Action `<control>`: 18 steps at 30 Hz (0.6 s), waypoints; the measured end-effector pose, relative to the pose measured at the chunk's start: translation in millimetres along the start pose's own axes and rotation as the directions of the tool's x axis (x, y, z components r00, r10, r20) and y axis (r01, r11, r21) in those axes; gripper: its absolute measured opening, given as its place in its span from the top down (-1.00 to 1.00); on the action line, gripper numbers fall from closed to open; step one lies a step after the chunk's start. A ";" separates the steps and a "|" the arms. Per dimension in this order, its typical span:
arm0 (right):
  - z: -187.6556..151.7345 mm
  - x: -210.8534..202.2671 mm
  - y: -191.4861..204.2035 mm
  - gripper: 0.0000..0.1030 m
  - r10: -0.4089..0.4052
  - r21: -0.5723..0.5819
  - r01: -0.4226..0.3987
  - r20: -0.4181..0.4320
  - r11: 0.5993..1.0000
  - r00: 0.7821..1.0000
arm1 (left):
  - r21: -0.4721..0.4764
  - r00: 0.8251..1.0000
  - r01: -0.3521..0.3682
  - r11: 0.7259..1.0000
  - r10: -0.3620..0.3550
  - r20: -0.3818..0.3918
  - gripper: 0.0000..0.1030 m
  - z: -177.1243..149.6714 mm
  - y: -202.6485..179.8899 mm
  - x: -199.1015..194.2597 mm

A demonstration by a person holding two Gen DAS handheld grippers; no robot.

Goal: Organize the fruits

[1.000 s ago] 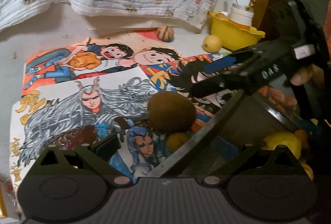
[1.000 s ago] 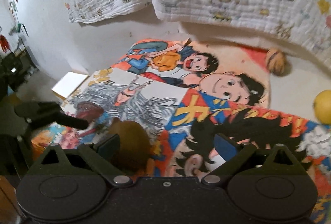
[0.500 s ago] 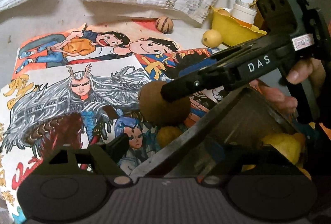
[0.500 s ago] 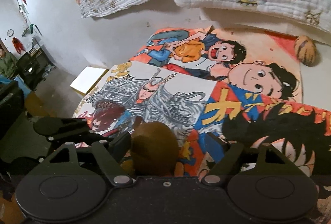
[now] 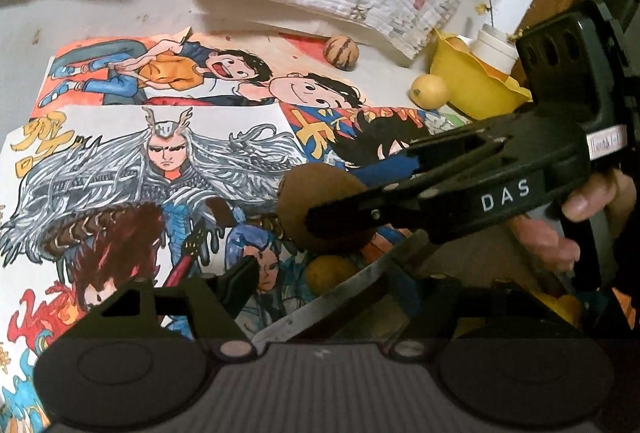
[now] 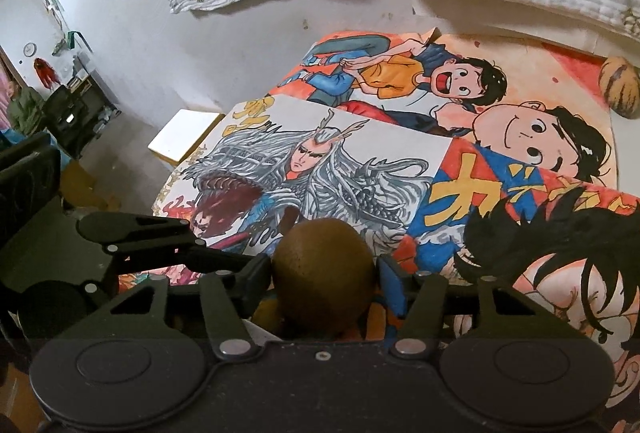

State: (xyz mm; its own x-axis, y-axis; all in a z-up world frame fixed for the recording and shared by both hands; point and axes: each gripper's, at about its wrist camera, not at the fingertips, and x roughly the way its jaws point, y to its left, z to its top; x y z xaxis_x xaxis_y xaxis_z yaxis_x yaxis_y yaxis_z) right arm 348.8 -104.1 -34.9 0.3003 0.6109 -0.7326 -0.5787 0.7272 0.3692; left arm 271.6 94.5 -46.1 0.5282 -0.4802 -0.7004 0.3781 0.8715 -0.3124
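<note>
Right wrist view shows the right tongs (image 6: pixel 324 273) closed around a brown kiwi-like fruit (image 6: pixel 323 275), held just above the drawing-covered bench (image 6: pixel 400 161); being round and gripped only at its sides, it could slip out and roll. Left tongs (image 5: pixel 320 285) stand wide and empty over the dark tray (image 5: pixel 340 297), close enough to be knocked. Legible writing: "DAS" (image 5: pixel 505 196) on the right tool; its white label is unreadable.

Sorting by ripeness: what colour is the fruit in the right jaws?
Brown kiwi; clearest in the right wrist view.
</note>
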 end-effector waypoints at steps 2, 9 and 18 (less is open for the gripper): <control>0.3 0.6 -0.2 -0.16 0.000 0.001 0.000 0.000 1.000 1.000 | -0.017 1.000 0.001 1.000 -0.001 0.000 -0.42 0.3 0.8 -0.6; 0.4 1.2 -1.7 -0.14 0.008 0.014 -0.008 0.003 1.000 1.000 | -0.038 1.000 0.014 0.999 -0.014 -0.007 -0.33 0.6 1.6 -1.2; 2.4 1.3 -8.5 -0.14 0.028 0.044 -0.028 0.012 0.999 1.000 | -0.069 0.998 0.029 0.997 -0.032 -0.047 -0.22 5.8 0.8 0.4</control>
State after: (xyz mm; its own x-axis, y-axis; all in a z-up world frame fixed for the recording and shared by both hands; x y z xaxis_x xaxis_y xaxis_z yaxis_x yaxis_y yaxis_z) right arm 356.0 -108.7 -37.7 0.2933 0.6348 -0.7148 -0.5535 0.7224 0.4145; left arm 276.5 94.5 -42.9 0.4795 -0.5030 -0.7191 0.3401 0.8619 -0.3761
